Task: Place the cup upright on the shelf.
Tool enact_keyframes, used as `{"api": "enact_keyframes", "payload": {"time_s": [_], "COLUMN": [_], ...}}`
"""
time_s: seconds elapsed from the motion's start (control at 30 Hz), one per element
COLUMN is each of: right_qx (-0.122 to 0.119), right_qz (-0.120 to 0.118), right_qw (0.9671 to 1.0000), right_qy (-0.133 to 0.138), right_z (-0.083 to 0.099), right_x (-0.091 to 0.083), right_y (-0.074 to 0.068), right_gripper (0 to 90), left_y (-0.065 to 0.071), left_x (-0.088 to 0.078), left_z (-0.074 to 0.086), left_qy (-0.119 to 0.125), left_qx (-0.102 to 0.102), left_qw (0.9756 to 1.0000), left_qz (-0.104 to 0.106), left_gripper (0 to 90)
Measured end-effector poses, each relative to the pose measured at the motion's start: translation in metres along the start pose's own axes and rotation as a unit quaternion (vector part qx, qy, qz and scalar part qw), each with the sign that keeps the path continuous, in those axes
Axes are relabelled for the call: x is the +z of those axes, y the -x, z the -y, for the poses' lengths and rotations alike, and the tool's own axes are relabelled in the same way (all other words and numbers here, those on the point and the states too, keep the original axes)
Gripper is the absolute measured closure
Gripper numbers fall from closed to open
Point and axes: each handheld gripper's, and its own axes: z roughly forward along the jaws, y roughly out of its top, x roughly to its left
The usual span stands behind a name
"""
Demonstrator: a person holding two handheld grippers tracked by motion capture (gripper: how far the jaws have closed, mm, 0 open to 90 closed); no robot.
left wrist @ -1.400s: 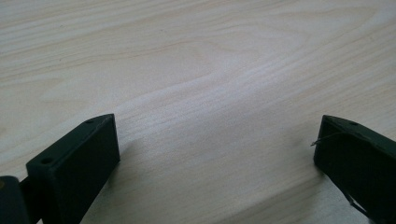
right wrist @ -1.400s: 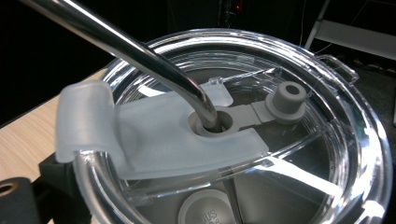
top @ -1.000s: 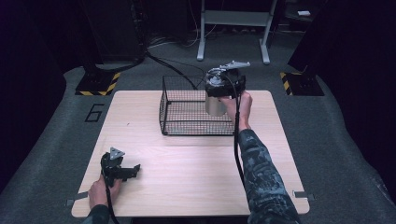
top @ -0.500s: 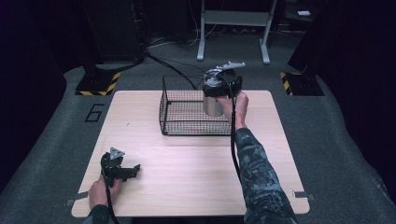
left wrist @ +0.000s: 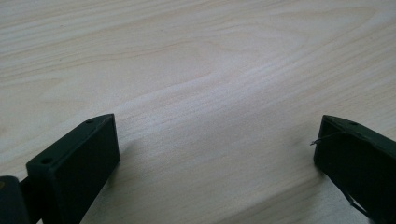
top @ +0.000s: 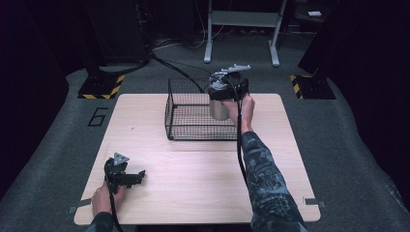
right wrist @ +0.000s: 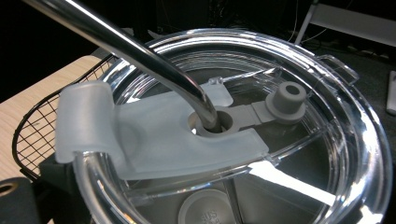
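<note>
The right gripper [top: 223, 96] is closed on a steel tumbler [top: 220, 109] with a clear lid [right wrist: 261, 126] and metal straw [right wrist: 135, 51], held over the wire basket [top: 191, 118].

Tumbler [top: 220, 109] carried by right gripper [top: 226, 90] slightly leftward, now over the right end of wire basket [top: 186, 126].

A steel tumbler [top: 219, 109] with clear lid [right wrist: 261, 140] and metal straw [right wrist: 140, 51], upright at upper centre, over the wire basket [top: 188, 116].
</note>
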Motion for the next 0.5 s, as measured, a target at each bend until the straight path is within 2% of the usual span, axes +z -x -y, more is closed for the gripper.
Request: {"api": "enact_keyframes", "payload": {"time_s": [0.5], "right_qx": [0.004], "right_qz": [-0.007], "right_qw": [0.9999], "right_qy": [-0.007], "right_z": [0.005], "right_x": [0.020], "right_y": [-0.007], "right_gripper": [3.6], "left_y": [0.000], "left_x": [0.000], "left_z": [0.000], "left_qy": [0.000], "left_qx": [0.001], "left_qw": [1.0000], "left_qz": [0.000], "left_gripper": [0.2]}}
